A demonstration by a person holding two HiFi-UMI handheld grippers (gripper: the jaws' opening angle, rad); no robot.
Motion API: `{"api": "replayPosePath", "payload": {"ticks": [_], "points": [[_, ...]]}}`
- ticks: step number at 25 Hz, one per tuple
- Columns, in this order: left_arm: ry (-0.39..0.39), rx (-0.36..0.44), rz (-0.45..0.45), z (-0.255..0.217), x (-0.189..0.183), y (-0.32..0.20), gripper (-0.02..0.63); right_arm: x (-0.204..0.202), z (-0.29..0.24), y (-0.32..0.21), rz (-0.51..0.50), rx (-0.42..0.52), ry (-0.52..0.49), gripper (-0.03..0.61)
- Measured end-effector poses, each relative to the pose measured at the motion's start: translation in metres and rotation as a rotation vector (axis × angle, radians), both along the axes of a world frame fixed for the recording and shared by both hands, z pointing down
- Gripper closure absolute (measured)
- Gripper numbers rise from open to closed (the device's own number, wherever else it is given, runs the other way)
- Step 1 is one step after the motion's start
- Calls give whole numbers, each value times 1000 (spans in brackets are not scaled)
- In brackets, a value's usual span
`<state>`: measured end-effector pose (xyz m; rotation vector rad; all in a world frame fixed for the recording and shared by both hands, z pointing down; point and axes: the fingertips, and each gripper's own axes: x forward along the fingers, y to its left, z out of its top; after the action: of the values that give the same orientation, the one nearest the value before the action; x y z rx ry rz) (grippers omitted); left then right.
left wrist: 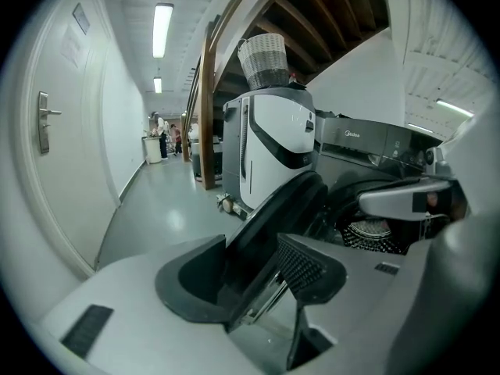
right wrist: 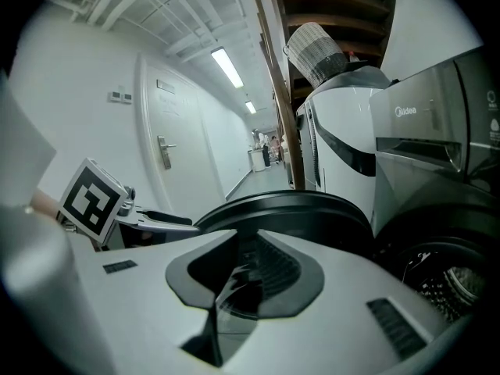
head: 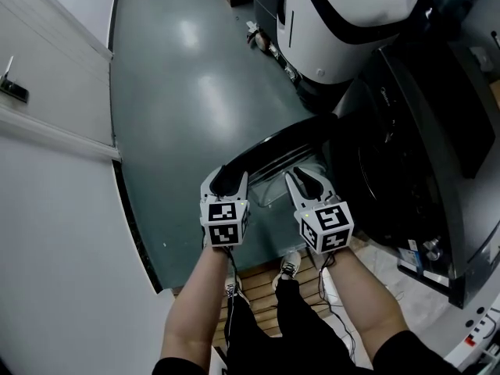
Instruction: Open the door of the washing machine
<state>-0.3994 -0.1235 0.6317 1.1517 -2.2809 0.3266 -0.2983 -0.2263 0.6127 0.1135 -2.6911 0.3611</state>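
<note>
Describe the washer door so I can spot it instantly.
Find the dark washing machine at the head view's right. Its door stands open over the grey-green floor: a glossy black curved rim, unlike the white machine beyond.

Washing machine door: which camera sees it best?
The head view: the open door is seen from above, swung out from the machine. The left gripper view shows only its dark edge between the jaws; the right gripper view, just its curved black rim.

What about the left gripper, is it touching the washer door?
Cannot tell. Left gripper view shows the door between the left gripper's jaws; neither contact nor gap is plain.
</note>
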Motion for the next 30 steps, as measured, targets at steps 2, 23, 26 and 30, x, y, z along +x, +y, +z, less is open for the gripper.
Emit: {"api": "replayPosePath", "payload": {"ticks": [2, 23, 26, 30], "points": [[9, -3, 12, 2, 4, 0, 393, 2, 0, -1, 5, -1, 0, 492], [46, 197, 324, -122, 108, 45, 595, 80, -99, 43, 183, 69, -94, 561], [22, 227, 416, -154, 139, 65, 595, 112, -131, 65, 250, 92, -129, 561], [-27, 255, 554, -189, 175, 89, 595, 160, -175, 94, 358, 147, -170, 561]]}}
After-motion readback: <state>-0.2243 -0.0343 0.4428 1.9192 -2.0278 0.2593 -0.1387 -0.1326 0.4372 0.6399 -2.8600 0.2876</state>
